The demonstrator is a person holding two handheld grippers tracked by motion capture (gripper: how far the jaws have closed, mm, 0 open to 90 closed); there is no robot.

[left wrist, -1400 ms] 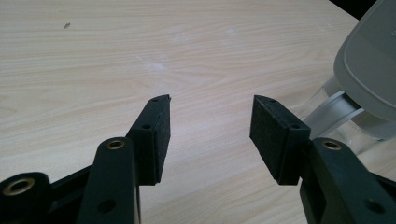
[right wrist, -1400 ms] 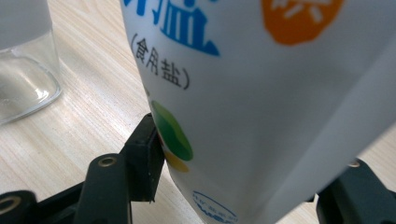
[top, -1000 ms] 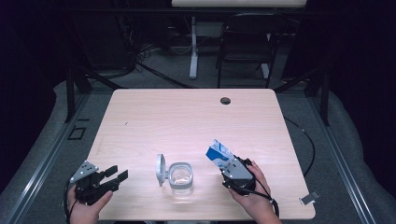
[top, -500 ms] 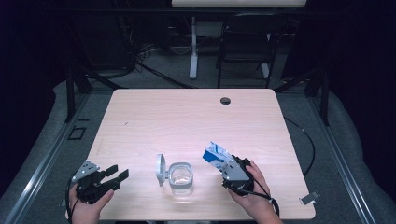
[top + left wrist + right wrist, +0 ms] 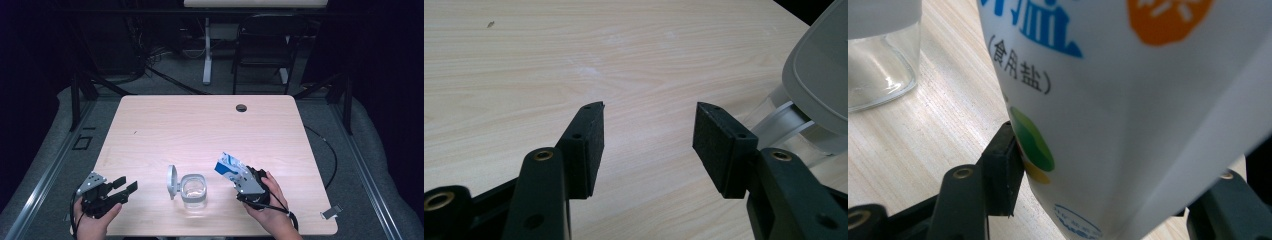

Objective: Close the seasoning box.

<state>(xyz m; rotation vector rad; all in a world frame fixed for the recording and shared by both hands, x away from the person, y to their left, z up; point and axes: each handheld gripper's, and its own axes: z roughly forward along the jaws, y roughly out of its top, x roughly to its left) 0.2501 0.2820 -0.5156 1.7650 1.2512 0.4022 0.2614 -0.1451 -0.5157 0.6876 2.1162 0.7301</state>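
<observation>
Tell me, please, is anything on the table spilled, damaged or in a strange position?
Nothing stands out. The glass jar stands upright with its hinged lid open, no spill around it. The right gripper holds the salt bag tilted; the left gripper is open and empty.

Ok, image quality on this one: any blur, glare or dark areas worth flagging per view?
High view: table evenly lit, surroundings nearly black, glass jar faint against the wood. Left gripper view: jaws sharp, grey lid at the right edge slightly soft. Right gripper view: salt bag very close, print a little blurred, no harsh glare.
</observation>
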